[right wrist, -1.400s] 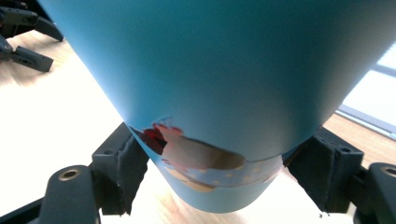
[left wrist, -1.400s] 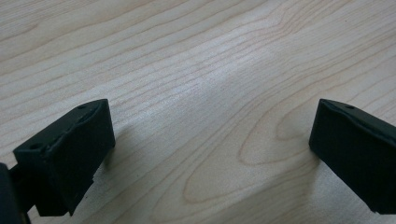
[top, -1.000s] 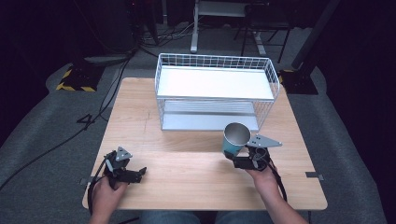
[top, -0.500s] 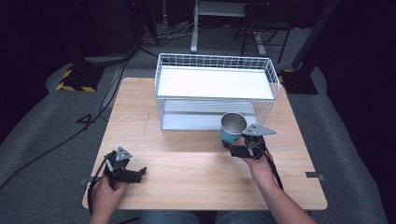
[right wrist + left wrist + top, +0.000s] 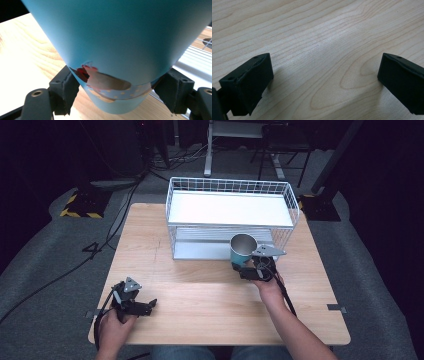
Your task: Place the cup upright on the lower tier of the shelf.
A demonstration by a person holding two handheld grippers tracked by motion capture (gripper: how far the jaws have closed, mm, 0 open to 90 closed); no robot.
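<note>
A light blue cup with a metal inside is held upright above the table, just in front of the white wire rack. My right gripper is shut on its lower part. In the right gripper view the cup is large, with a printed picture near its base, and both jaws press its sides. My left gripper rests on the wooden table near the front left corner. In the left gripper view its fingers stand wide apart over bare wood, open with nothing between them.
The wire rack has a white upper shelf and a lower shelf at table level. A black and yellow striped object lies on the floor to the left. Chair and desk legs stand behind the table.
My right gripper has carried the cup forward and a little left, toward the rack's front, and the cup has come more upright. The left gripper has stayed where it was.
</note>
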